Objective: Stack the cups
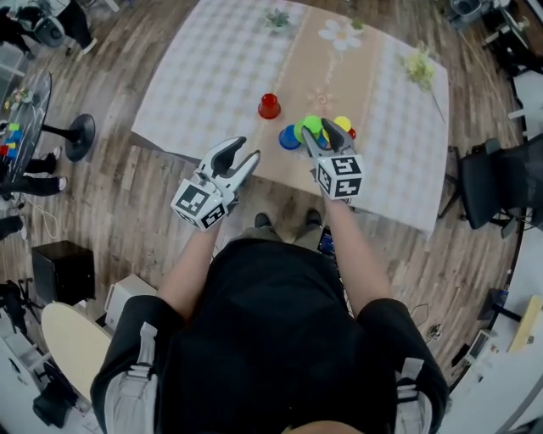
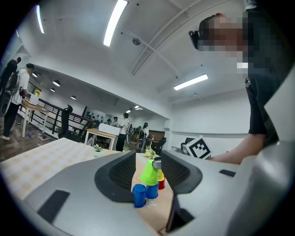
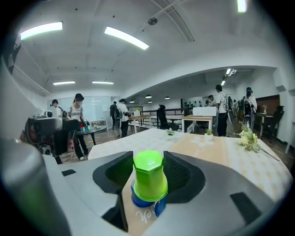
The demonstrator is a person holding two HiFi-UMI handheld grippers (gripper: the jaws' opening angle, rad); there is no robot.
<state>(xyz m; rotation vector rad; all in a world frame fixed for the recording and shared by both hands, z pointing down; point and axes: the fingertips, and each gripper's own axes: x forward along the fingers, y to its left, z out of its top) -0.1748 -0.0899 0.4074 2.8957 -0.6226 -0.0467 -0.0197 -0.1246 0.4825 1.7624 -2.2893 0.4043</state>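
My right gripper [image 1: 321, 136] is shut on an upside-down green cup [image 1: 312, 125], holding it just above two blue cups [image 1: 290, 137] near the table's [image 1: 212, 76] front edge. In the right gripper view the green cup [image 3: 150, 177] fills the gap between the pads, and the blue cups [image 3: 138, 201] sit right under it. A yellow cup [image 1: 342, 123] stands on a red one just to the right. A lone red cup [image 1: 269, 106] stands further back to the left. My left gripper [image 1: 248, 150] hovers open and empty at the table edge, facing the cups [image 2: 138, 195].
Small flower pots [image 1: 277, 18] stand along the table's far edge, with another plant [image 1: 418, 66] at the right. A black chair [image 1: 492, 182] is beside the table's right side. A round stand base [image 1: 79, 136] sits on the wooden floor to the left. People stand in the background.
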